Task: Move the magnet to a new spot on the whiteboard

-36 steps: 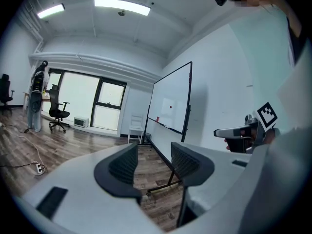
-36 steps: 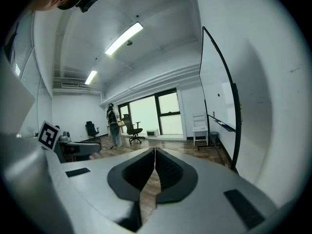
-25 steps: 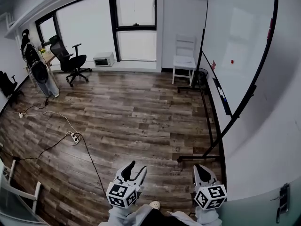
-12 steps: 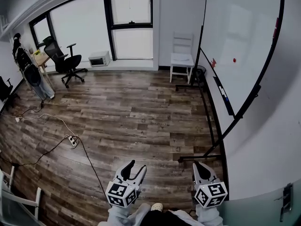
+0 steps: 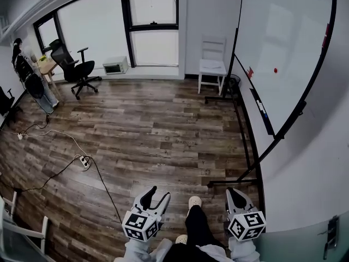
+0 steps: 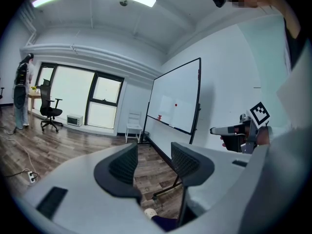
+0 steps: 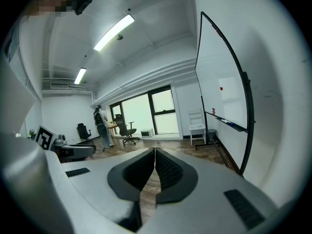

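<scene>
The small red round magnet (image 5: 275, 70) sits on the smooth white whiteboard (image 5: 283, 31) with the black frame, well apart from both grippers, so I judge that nothing of the task is done yet. My left gripper (image 5: 157, 195) has its ribbed dark jaws spread and empty. My right gripper (image 5: 234, 193) has them pressed together on nothing.

Left hand-held gripper (image 5: 152, 200) gapes empty (held low), right hand-held gripper (image 5: 235, 197) pressed closed.
</scene>
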{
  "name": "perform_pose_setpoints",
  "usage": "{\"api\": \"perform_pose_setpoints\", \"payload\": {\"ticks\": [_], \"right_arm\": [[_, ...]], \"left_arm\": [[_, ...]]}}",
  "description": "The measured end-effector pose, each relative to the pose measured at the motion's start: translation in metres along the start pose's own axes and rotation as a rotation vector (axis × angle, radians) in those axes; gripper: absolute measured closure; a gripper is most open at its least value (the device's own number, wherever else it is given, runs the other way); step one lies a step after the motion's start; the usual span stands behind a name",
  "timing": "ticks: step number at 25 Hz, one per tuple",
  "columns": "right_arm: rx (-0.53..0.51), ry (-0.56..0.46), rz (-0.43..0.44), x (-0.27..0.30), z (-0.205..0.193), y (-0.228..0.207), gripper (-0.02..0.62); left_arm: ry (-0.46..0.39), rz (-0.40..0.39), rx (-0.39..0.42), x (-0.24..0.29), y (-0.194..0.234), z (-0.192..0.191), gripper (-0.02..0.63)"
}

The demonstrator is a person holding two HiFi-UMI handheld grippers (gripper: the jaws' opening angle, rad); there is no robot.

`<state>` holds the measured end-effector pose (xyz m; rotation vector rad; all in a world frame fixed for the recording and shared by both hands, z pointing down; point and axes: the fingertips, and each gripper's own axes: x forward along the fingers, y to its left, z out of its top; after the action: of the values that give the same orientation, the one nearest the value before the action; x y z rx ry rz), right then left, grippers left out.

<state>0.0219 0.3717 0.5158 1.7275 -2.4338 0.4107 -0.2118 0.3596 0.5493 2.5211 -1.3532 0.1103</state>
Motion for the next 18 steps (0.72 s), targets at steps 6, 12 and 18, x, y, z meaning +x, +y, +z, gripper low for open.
{"api": "perform_pose_setpoints", "payload": {"ticks": [6,12,18], "right_arm": [[-0.003,0.005,0.015,0.032,0.001,-0.013,0.568],[-0.015,-0.014,0.0,0.065,0.026,-0.041,0.568],[-0.015,-0.023,-0.011,0.107,0.045,-0.066,0.568]], "left_arm": [[0.002,0.01,-0.003,0.025,0.013,-0.002,0.397],[0.003,-0.003,0.0,0.071,0.025,0.013,0.397],[-0.004,-0.004,0.007,0.119,0.045,0.032,0.397]]}}
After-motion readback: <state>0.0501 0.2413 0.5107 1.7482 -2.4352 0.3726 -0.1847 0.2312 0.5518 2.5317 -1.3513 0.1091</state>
